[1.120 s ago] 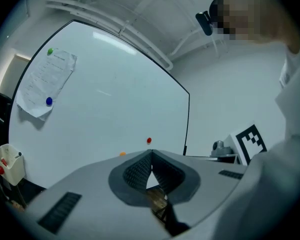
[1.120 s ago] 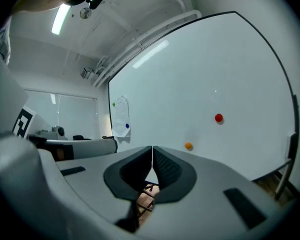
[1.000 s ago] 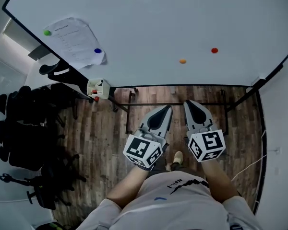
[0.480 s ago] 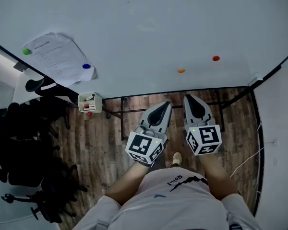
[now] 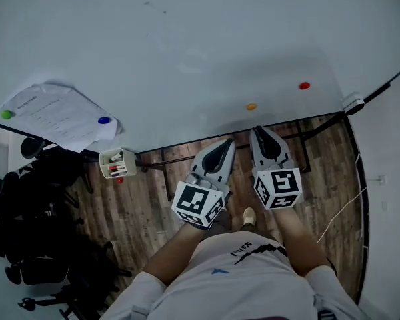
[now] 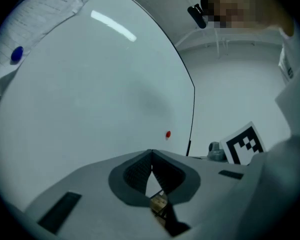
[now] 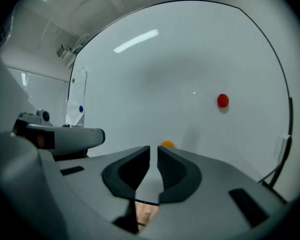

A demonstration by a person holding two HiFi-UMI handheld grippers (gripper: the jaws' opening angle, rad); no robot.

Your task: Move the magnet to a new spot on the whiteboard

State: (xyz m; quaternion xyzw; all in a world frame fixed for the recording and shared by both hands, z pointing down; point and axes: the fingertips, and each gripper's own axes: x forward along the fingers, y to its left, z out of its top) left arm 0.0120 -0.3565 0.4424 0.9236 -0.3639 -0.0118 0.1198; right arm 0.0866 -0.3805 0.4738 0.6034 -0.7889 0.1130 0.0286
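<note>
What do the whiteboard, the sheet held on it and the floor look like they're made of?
Whiteboard: smooth, glossy white coated panel; it mirrors the ceiling lights. Core material unclear.
Sheet: thin matte paper, printed, with wrinkled edges.
Floor: brown wood-grain planks, possibly laminate.

We listed left gripper (image 5: 228, 141) and right gripper (image 5: 255, 130): grey shells, black ribbed pads (image 7: 131, 173), black-and-white marker cubes (image 5: 277, 188). The right jaws were opening, nothing between them. White short-sleeved shirt (image 5: 233, 289), black chest print (image 5: 255, 252).
</note>
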